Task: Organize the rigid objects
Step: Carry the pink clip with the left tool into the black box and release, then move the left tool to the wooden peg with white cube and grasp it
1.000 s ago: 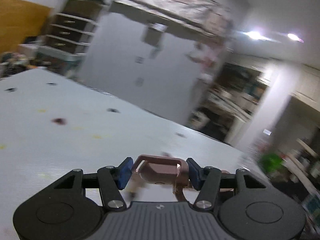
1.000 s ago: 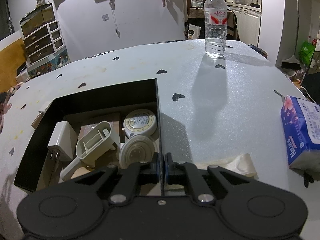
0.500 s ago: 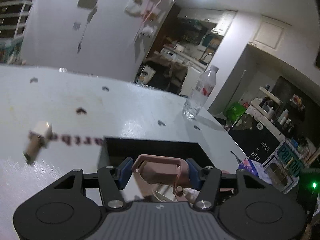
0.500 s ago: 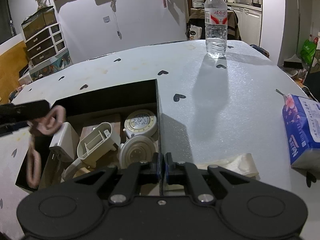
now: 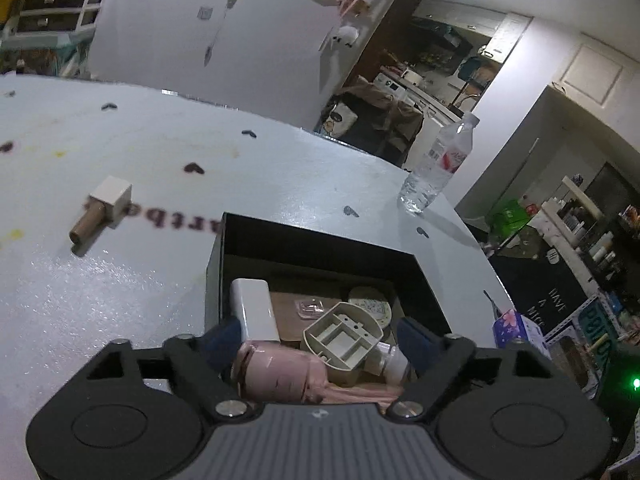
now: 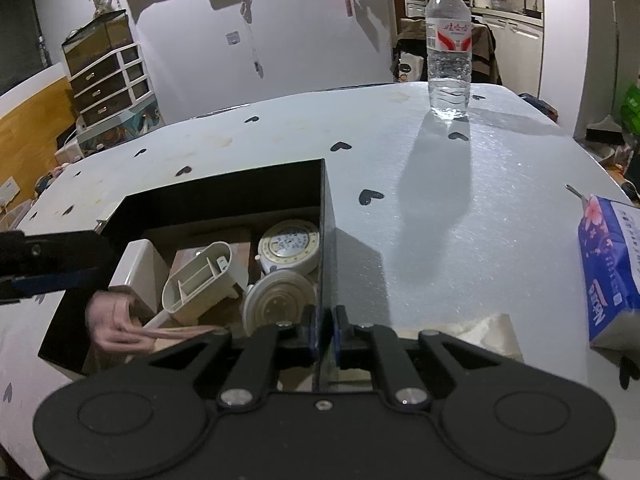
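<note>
A black open box (image 5: 316, 236) (image 6: 224, 188) sits on the white table. It holds a white block (image 5: 254, 308), a beige plastic holder (image 5: 340, 340) (image 6: 200, 280), round dial discs (image 6: 290, 246) and a pink clip-like object (image 5: 276, 376) (image 6: 116, 320), blurred, at the near left corner. My left gripper (image 5: 320, 340) is open above the box, its jaws wide apart with the pink object below them. My right gripper (image 6: 324, 324) is shut on the box's right wall.
A small beige block with a brown peg (image 5: 102, 208) lies on the table left of the box. A water bottle (image 6: 448, 44) (image 5: 436, 164) stands at the far right. A blue tissue pack (image 6: 608, 276) and a folded cloth (image 6: 472, 332) lie right of the box.
My left gripper swung over the box with the pink object, then opened; the pink object now lies blurred in the box's near left corner. The right gripper stayed on the box wall.
</note>
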### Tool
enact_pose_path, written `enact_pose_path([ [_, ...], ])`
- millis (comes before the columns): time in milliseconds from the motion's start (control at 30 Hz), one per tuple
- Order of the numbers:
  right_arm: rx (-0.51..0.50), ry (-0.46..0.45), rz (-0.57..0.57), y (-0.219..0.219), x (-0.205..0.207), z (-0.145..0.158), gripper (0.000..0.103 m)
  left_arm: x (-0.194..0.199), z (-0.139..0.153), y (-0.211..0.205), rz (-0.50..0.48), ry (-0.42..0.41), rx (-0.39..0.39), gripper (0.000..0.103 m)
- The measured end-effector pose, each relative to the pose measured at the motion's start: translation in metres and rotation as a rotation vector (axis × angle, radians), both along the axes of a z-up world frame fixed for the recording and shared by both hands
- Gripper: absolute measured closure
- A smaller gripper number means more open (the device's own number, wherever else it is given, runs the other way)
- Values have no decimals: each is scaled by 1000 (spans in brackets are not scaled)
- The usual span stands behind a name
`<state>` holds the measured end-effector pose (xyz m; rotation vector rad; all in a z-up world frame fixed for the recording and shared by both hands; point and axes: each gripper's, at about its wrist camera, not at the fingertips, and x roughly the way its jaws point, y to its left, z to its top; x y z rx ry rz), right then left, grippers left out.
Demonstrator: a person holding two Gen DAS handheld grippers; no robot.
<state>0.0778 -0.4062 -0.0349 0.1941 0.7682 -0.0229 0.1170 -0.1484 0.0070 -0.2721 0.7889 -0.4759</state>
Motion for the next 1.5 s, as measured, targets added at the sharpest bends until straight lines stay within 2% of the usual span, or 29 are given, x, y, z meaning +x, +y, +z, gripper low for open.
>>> enact_pose_path([
  [267, 12, -8, 23, -4, 0, -1, 92, -8, 8, -9, 35, -35, 64, 12],
  [433, 15, -12, 21, -4, -1, -2, 92, -10, 10, -13, 33, -44, 90, 3],
  [667, 0, -13, 12, -1, -1, -1, 93, -12, 11, -12, 39, -52, 103, 0],
  [933, -14, -11, -6, 2, -2, -1, 94, -15, 17, -7, 66, -116, 128, 0],
  [1133, -16, -9, -19, 3, -1, 0, 95, -13, 21, 13, 152, -181, 141, 0],
  [1367, -37, 0, -41, 7, 1, 1, 97, 0, 15, 44, 272, -182, 128, 0],
  [1500, -64, -27, -57, 11, -1, 8, 99, 11, 9, 60, 334, -190, 152, 0],
])
